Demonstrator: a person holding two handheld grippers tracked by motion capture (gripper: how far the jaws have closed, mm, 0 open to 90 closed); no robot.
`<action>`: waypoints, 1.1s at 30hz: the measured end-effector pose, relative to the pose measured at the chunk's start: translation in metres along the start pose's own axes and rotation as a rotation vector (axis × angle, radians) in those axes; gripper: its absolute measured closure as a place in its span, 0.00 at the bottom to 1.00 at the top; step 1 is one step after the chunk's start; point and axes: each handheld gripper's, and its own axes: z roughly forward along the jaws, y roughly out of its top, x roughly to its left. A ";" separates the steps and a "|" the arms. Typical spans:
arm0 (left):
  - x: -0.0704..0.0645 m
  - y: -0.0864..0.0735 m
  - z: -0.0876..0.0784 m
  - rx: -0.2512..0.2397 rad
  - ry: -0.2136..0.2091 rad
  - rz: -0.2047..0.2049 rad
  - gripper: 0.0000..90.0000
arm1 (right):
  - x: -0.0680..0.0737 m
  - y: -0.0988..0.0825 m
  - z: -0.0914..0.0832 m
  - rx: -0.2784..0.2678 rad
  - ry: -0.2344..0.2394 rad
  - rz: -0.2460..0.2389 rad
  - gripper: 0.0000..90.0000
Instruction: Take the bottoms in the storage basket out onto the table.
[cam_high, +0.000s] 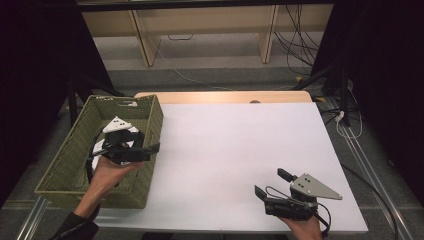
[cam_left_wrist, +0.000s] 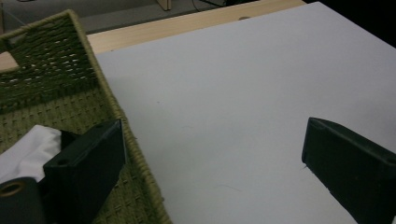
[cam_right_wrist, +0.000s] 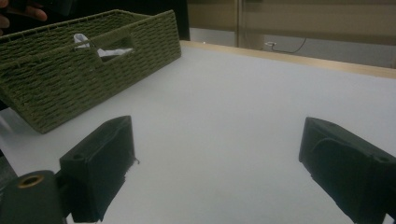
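Nearest to the person, the right gripper (cam_high: 272, 183) is held low over the near right part of the counter (cam_high: 230, 150). Its jaws are spread wide and hold nothing; they point to the far left, toward the basket. The right hand (cam_high: 305, 227) grips it from behind, and the grey plate on its top is tilted to the right. In the right gripper view, bare white counter lies between the two black jaws.

More to the left, the left hand (cam_high: 107, 172) comes up from the near edge with the forearm rising at a slant, and it holds the left gripper (cam_high: 150, 150) above the basket (cam_high: 65, 165). The jaws of this gripper are also spread apart and empty. They point to the right: in the left gripper view one jaw is over the inside of the basket and the other is over the counter, with the basket's right wall between them.

The basket is green and woven, and stands at the left edge of the counter. Its long axis runs from near to far. Inside it lies a white cloth (cam_left_wrist: 25, 151), partly under the left gripper. I can read no label or writing on any thing.
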 end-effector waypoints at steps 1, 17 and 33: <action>0.003 0.001 0.000 0.007 0.009 0.001 0.07 | 0.000 0.000 0.000 0.001 0.001 0.002 0.13; 0.070 0.009 0.006 0.144 0.165 -0.077 0.07 | 0.000 -0.001 0.001 0.017 -0.002 -0.005 0.13; 0.118 -0.006 0.033 0.323 0.237 -0.186 0.08 | 0.001 -0.002 0.003 0.037 0.003 -0.010 0.13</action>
